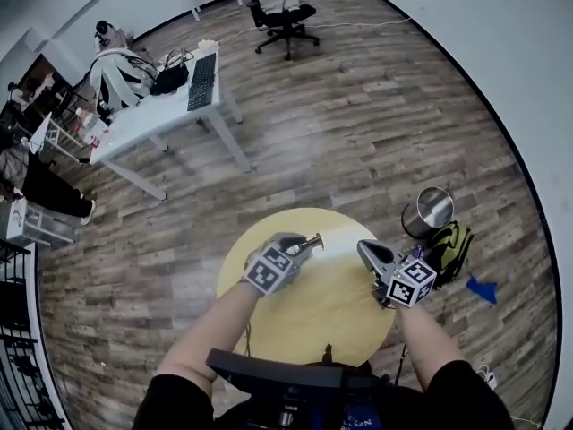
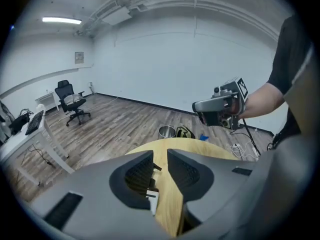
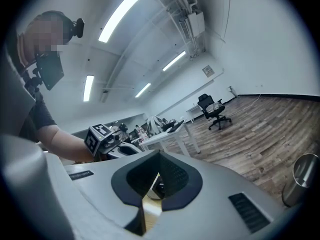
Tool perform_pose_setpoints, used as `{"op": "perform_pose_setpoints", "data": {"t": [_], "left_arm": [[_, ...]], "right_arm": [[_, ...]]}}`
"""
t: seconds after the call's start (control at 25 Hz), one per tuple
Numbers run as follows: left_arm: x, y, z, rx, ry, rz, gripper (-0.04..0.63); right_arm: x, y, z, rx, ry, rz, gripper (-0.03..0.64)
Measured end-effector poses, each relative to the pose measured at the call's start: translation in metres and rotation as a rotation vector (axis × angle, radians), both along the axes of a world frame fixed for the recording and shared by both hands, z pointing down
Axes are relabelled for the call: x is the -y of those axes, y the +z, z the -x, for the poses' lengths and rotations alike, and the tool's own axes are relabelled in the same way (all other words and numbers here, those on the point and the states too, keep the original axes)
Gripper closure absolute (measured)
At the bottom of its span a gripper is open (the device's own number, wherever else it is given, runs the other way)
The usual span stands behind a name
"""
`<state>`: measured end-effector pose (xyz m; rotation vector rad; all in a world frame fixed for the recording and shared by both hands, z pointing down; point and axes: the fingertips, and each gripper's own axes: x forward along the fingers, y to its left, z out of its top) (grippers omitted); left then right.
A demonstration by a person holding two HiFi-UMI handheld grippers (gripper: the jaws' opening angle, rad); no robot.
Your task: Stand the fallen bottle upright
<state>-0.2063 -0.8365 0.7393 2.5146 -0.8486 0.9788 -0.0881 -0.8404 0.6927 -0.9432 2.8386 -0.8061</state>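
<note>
No bottle shows in any view. Above the round yellow table (image 1: 333,305), my left gripper (image 1: 313,240) hangs over its left half, jaws a little apart with nothing between them. In the left gripper view only the bare wooden top (image 2: 200,147) shows through the gap of the left gripper (image 2: 160,155). My right gripper (image 1: 366,250) is over the table's right side. The jaws of the right gripper (image 3: 159,155) meet at their tips, shut on nothing. Each gripper sees the other: the right gripper (image 2: 199,107) in the air, the left gripper (image 3: 126,151) low at the left.
A steel bin (image 1: 433,210), a green bag (image 1: 450,244) and a blue scrap (image 1: 483,288) lie on the wooden floor right of the table. A white desk (image 1: 152,119) with a keyboard stands far left, an office chair (image 1: 282,9) at the back.
</note>
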Motion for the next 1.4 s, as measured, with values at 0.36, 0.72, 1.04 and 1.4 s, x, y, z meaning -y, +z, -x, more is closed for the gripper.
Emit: {"op": "perform_pose_setpoints", "data": {"t": [0.36, 0.72, 1.04, 1.4], "left_arm": [[0.032, 0.094, -0.03, 0.317, 0.223, 0.171, 0.394], [0.054, 0.153, -0.033, 0.451, 0.257, 0.271, 0.394], [0.061, 0.185, -0.031, 0.571, 0.314, 0.284, 0.448], [0.065, 0.161, -0.032, 0.471, 0.286, 0.213, 0.456]], "right_arm": [[0.019, 0.043, -0.012, -0.002, 0.013, 0.054, 0.62], [0.026, 0.064, -0.016, 0.015, 0.004, 0.088, 0.62], [0.029, 0.076, -0.025, 0.028, 0.007, 0.107, 0.62], [0.03, 0.075, -0.03, 0.03, 0.012, 0.106, 0.619]]}}
